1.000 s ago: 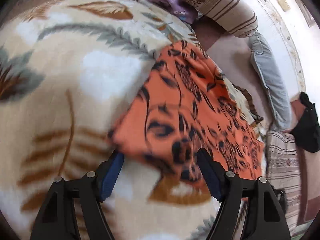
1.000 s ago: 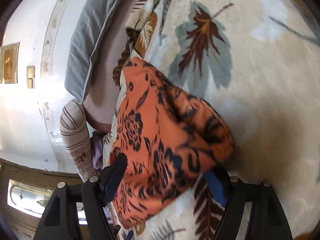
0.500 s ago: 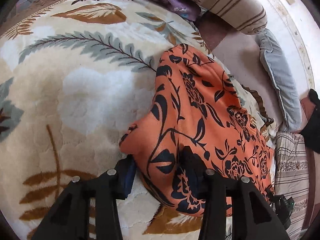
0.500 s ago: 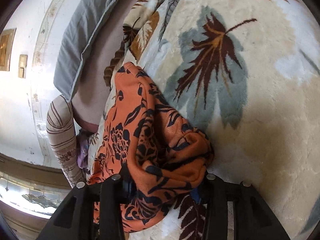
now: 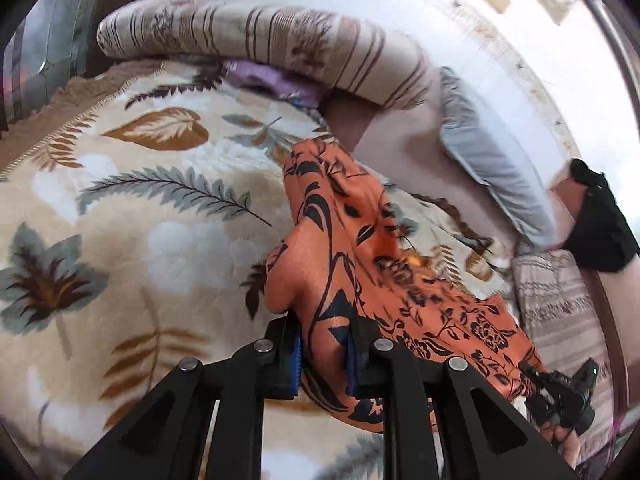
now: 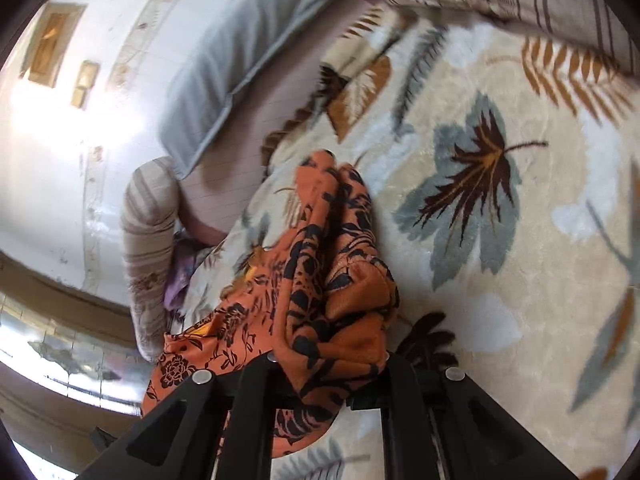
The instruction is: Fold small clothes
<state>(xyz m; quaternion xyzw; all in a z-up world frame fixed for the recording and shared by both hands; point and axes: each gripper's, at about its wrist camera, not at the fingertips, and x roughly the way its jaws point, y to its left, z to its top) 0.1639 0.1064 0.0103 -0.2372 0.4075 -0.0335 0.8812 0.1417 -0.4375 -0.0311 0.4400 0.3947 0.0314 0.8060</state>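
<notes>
Since a second ago both my grippers have closed and raised the orange garment (image 5: pixel 360 264) off the blanket (image 5: pixel 132 240); before, it lay flat between open fingers. I see thin, limp cloth printed with black vines and flowers, bunched into soft folds. My left gripper (image 5: pixel 323 354) is clamped tight on a fold that rises toward 12 o'clock, its far end trailing down to the plush, leaf-patterned blanket. My right gripper (image 6: pixel 328 376) pinches a thicker crumpled wad of the garment (image 6: pixel 320 288), the loose part draping toward 8 o'clock. A striped bolster (image 5: pixel 280 44) lies at 12 o'clock, a smooth grey pillow (image 5: pixel 492 164) at 2.
</notes>
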